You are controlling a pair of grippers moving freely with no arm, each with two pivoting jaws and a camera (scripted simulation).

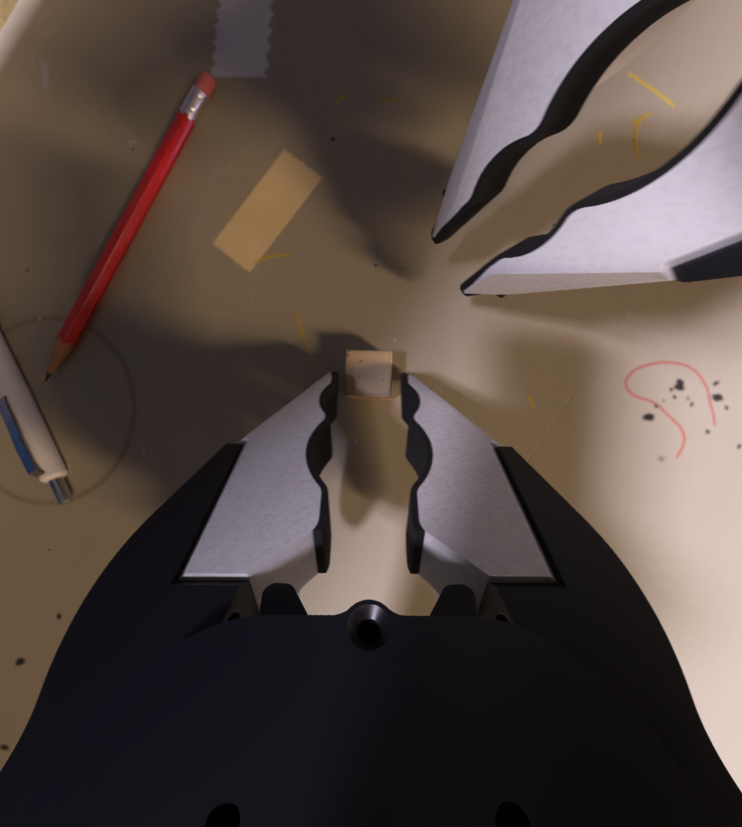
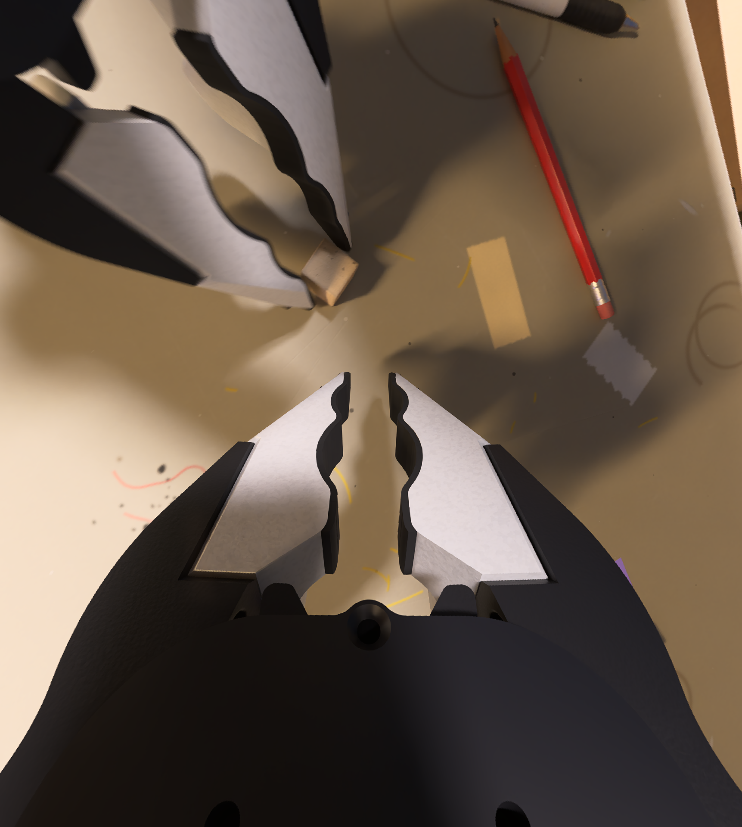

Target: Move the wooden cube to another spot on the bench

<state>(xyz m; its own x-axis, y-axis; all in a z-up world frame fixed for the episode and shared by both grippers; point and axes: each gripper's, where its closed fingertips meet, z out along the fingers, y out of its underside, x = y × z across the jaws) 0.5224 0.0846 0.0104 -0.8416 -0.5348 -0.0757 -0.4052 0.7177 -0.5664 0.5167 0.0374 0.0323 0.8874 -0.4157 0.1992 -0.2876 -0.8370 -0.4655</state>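
Cube sits on the bench between my left gripper's tips, which flank it, spread slightly wider, not clamping. My right gripper hangs nearby, jaws parted on nothing. I see a pencil well apart.

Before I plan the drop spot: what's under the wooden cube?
Bare bench and the cube's shadow. The wooden cube sits between the left claw tips; whether it touches the bench is hidden.

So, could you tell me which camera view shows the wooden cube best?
The left wrist view: the wooden cube sits centred just beyond the left gripper fingertips, its top face unobstructed. The right wrist view shows only one corner, the rest hidden between those fingers.
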